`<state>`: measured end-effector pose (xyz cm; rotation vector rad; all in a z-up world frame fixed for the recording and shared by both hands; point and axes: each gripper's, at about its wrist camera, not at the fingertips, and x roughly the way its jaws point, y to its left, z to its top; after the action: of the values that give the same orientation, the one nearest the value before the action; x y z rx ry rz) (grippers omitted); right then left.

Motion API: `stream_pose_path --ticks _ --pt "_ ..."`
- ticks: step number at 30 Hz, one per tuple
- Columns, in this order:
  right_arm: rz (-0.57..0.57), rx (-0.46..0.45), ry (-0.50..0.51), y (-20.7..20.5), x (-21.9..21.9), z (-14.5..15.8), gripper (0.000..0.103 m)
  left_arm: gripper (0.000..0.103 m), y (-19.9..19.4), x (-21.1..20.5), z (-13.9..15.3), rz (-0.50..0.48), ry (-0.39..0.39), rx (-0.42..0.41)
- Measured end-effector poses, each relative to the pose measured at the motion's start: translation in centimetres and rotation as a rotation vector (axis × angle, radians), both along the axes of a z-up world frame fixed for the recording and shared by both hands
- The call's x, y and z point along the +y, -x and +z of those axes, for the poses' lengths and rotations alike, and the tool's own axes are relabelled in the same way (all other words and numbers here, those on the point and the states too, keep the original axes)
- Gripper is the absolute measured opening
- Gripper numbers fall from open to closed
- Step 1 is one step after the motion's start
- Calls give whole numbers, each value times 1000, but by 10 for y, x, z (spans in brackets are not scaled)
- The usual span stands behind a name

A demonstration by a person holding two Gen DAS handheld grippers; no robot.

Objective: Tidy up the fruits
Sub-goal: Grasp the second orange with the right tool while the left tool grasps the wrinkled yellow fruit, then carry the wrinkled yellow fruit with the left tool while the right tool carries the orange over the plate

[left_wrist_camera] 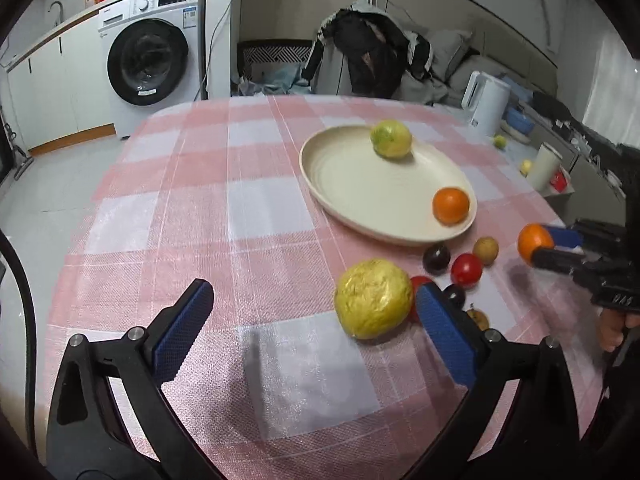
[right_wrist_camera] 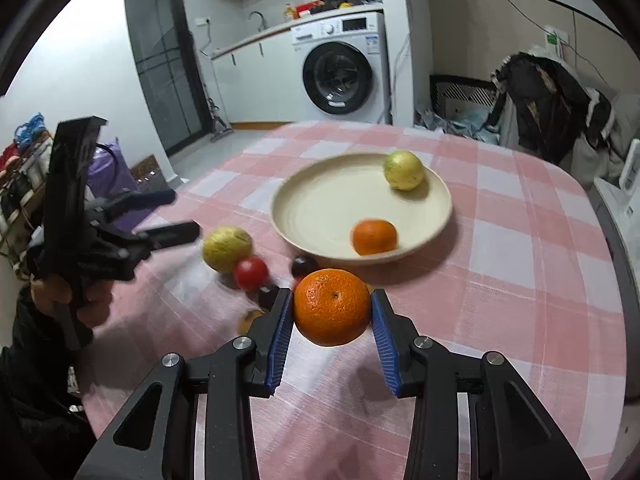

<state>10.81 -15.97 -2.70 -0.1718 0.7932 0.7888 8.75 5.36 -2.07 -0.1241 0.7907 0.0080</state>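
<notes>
My right gripper [right_wrist_camera: 331, 309] is shut on an orange [right_wrist_camera: 332, 306], its blue pads pressing both sides, held just above the tablecloth; in the left wrist view the same orange [left_wrist_camera: 534, 240] shows at the right. A cream plate [left_wrist_camera: 360, 196] holds a yellow-green fruit [left_wrist_camera: 391, 139] and another orange [left_wrist_camera: 451, 205]. My left gripper [left_wrist_camera: 312, 300] stands open beside a large yellow fruit [left_wrist_camera: 373, 298], which lies just inside its right finger. Red tomatoes [left_wrist_camera: 466, 270], dark plums [left_wrist_camera: 437, 257] and a brown fruit [left_wrist_camera: 485, 249] cluster near the plate.
The table with a pink checked cloth [left_wrist_camera: 240, 184] has open room left of the plate. A white kettle [left_wrist_camera: 486, 100] and small items sit off the far right. A washing machine [left_wrist_camera: 154, 52] stands behind.
</notes>
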Motion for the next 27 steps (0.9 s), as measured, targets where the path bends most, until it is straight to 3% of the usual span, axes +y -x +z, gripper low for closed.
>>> stream_pose_path --ticks 9,18,27 --pt "-2 5 0 -2 -5 -3 40 87 -10 -12 -19 -62 15 48" --pt "23 6 5 5 3 -5 40 45 -15 -25 -22 -114 39 52" --pt "29 11 3 6 5 -7 40 45 -11 -29 -21 -121 5 40"
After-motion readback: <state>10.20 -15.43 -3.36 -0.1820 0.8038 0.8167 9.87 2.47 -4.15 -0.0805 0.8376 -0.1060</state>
